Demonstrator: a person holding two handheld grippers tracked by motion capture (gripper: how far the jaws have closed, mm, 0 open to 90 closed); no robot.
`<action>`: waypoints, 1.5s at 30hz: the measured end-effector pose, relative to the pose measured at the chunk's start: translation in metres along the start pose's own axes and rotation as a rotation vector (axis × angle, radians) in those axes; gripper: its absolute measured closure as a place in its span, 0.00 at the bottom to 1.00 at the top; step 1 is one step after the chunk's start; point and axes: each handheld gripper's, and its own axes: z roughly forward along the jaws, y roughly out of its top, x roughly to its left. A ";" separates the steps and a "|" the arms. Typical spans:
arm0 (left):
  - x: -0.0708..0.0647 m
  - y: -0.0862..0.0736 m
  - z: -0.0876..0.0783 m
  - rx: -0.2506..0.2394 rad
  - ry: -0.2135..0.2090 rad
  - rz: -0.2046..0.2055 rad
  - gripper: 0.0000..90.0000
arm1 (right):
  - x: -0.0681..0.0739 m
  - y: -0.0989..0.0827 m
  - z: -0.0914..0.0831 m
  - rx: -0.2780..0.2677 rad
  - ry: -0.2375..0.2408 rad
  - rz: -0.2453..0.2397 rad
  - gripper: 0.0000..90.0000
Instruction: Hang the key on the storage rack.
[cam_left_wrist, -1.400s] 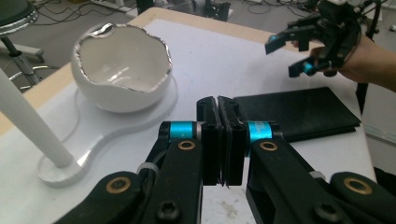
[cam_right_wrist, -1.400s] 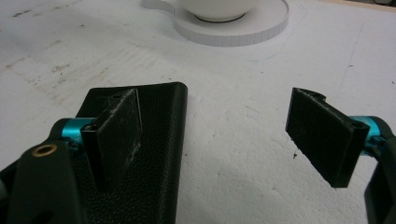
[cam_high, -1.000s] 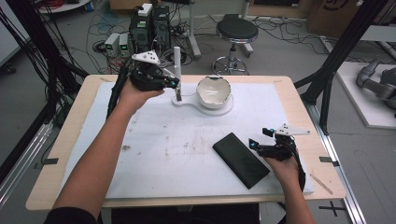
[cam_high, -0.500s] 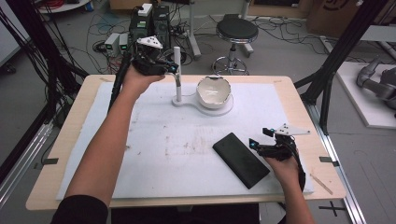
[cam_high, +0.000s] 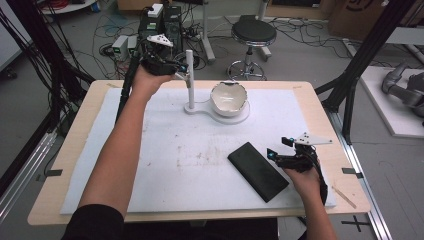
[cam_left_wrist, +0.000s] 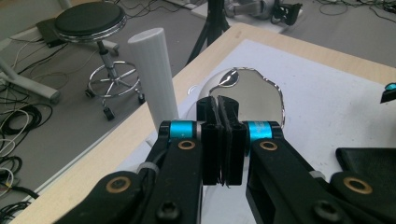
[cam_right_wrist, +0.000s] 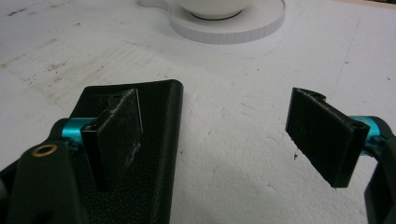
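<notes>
white mat (cam_high: 165, 165) | l gripper (cam_left_wrist: 219, 105) jaws pressed together, beside post (cam_left_wrist: 154, 79) | r gripper (cam_right_wrist: 219, 135) jaws spread, black case (cam_right_wrist: 144, 154) seemingly under its left jaw

Post (cam_high: 189, 75) stands nr table's (cam_high: 70, 150) far edge, left of centre, w/ bowl (cam_high: 229, 97) just right of it; both on one flat base (cam_high: 200, 108). Left gripper (cam_high: 181, 68) held above far edge, just left of post top. Case (cam_high: 257, 170) lies flat twd near right corner, right gripper (cam_high: 270, 154) at its right end. Stool (cam_high: 253, 35) on floor beyond far edge.
</notes>
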 end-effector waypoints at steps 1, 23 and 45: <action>0.000 0.000 0.000 0.003 0.003 0.003 0.98 | 0.000 0.000 0.000 0.000 -0.001 0.001 0.21; 0.004 -0.028 -0.020 -0.019 0.000 -0.098 0.68 | 0.001 0.001 -0.003 -0.019 -0.037 0.004 0.21; -0.047 -0.142 -0.063 -0.094 -0.127 -0.129 0.47 | 0.001 0.001 -0.003 -0.013 -0.052 0.007 0.21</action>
